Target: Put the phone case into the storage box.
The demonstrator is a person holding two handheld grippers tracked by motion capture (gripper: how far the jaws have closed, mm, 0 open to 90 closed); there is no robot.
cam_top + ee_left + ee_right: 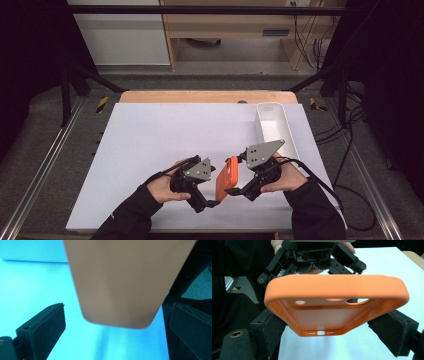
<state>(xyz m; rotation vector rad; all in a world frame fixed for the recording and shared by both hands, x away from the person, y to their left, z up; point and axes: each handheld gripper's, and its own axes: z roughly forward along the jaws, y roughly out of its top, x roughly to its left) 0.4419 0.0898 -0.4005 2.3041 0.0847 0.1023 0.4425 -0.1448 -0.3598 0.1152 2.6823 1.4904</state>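
Two grippers are met near the desk's (150, 130) front edge: the orange phone case (227, 177) is pinched by the right gripper (235, 191) and lifted, apparently presented to the left gripper (212, 203), whose jaws are spread around it.

No readable text in any view.

You've got nothing legible to log: the orange phone case (337, 305) shows plain surfaces inside and out, no brand or marking you can read. The grey plates on top of your grippers carry holes, no print. The white tray (276, 127) and the white table surface (165, 135) are unmarked. The yellow-black striped tape (102, 103) at the table's far corners is a hazard pattern, no lettering. Anything on the furniture in the background is too small to read.
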